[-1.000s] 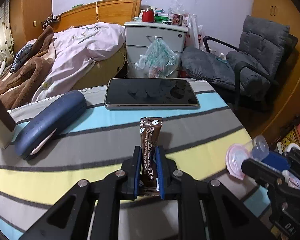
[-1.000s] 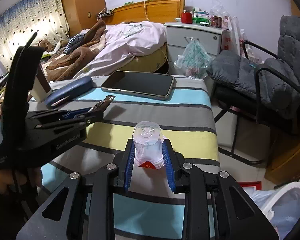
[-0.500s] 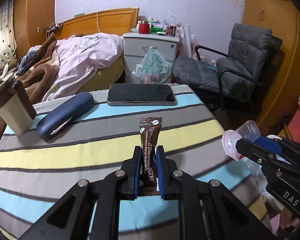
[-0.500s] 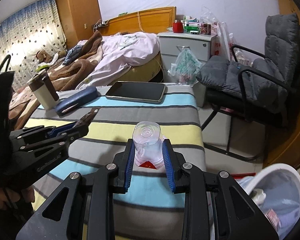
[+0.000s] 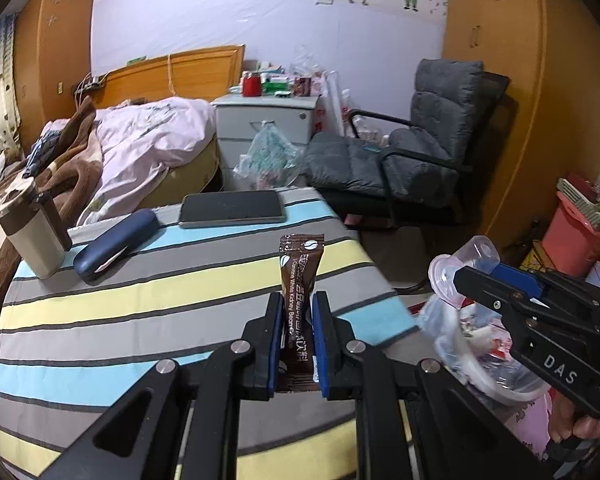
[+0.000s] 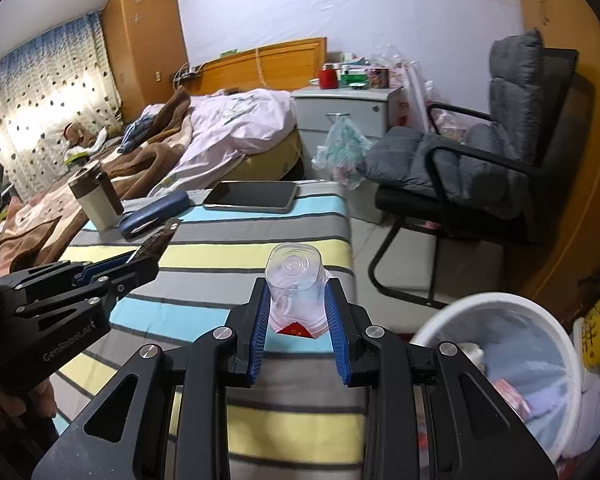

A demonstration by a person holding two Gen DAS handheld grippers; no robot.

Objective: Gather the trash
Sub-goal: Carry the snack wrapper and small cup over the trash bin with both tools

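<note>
**Brown sachet and clear cup both held above the striped surface**

Your left gripper point(image 5: 296, 320) has its fingers pressed nearly together on a brown coffee sachet point(image 5: 300, 280), which stands upright between the blue pads with its top end sticking out past the tips. Your right gripper point(image 6: 296, 304) has its fingers set a little apart and clamped on a clear plastic cup point(image 6: 296, 280); the cup is squeezed at the sides, its base faces the camera, and a pink peeled lid with a red patch hangs at the near end.

From the left wrist view, the right gripper point(image 5: 512, 300) shows off the right edge of the striped surface point(image 5: 140, 300), carrying the cup point(image 5: 476, 256) above a white bin point(image 5: 472, 372) lined with a clear bag. From the right wrist view, that bin point(image 6: 500, 360) sits on the floor just beside the surface's right edge, below and to the right of the cup, with some trash already lying in it.

On the far part of the surface point(image 6: 220, 280) lie a dark tablet point(image 5: 232, 208), a blue glasses case point(image 5: 116, 240) and a beige tumbler with a brown lid point(image 5: 32, 236), all well apart from both grippers. Behind them stand a bed, a white nightstand and a grey armchair.
</note>
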